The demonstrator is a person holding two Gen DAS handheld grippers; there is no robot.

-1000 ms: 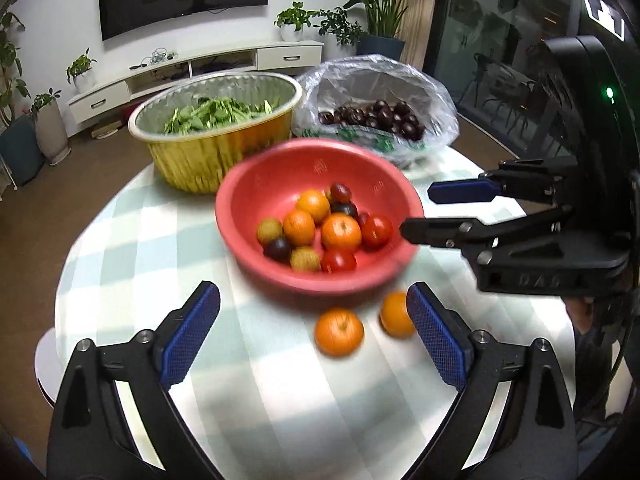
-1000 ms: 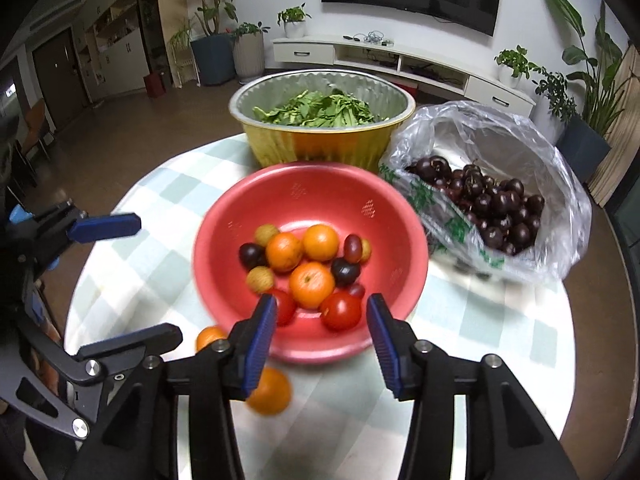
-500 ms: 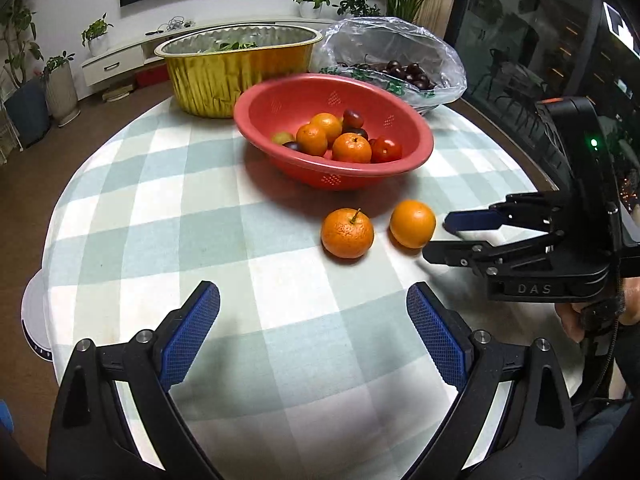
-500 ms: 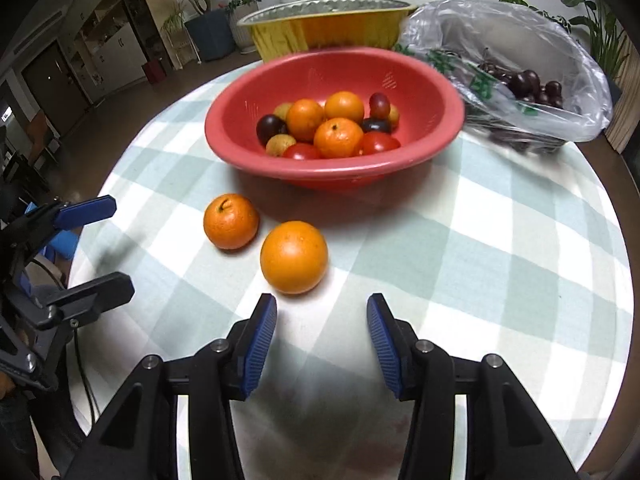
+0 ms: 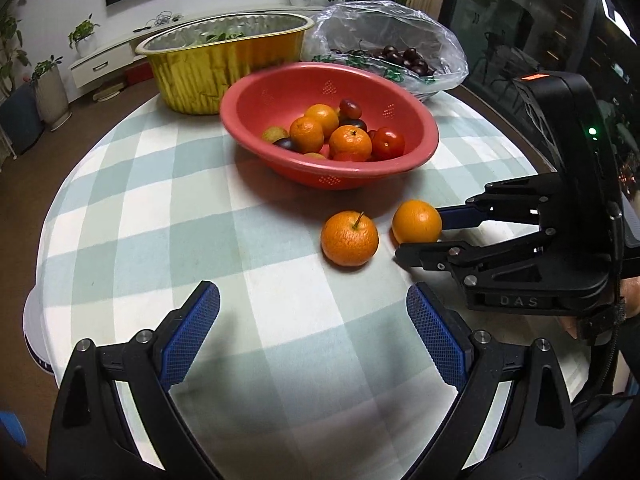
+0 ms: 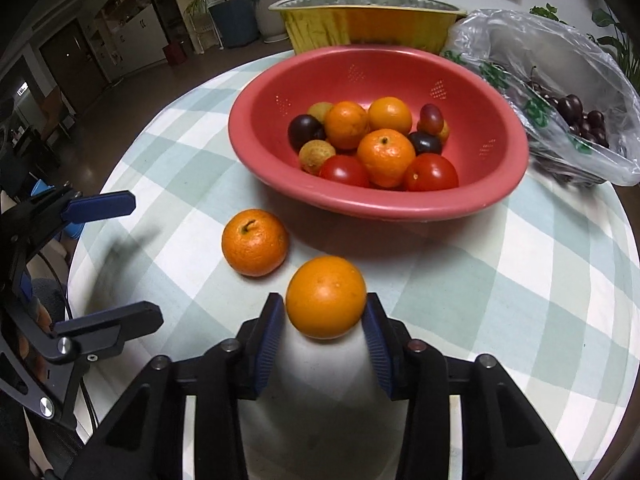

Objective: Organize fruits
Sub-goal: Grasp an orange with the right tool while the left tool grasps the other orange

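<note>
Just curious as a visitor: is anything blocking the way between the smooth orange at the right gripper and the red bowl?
Nothing visible blocks it. The smooth orange sits between the right gripper's closing pads, with bare tablecloth up to the red bowl. The stemmed orange lies off to the side.

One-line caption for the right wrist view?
Right gripper closing on an orange on the table, beside a stemmed one and the red bowl.

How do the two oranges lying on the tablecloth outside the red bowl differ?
The smooth orange sits between the right gripper's blue fingers; the stemmed orange lies free, with no gripper around it. The stemmed orange has a stalk and pebbly skin; the smooth orange shows no stalk. Both rest on the checked tablecloth, just outside the red bowl.
</note>
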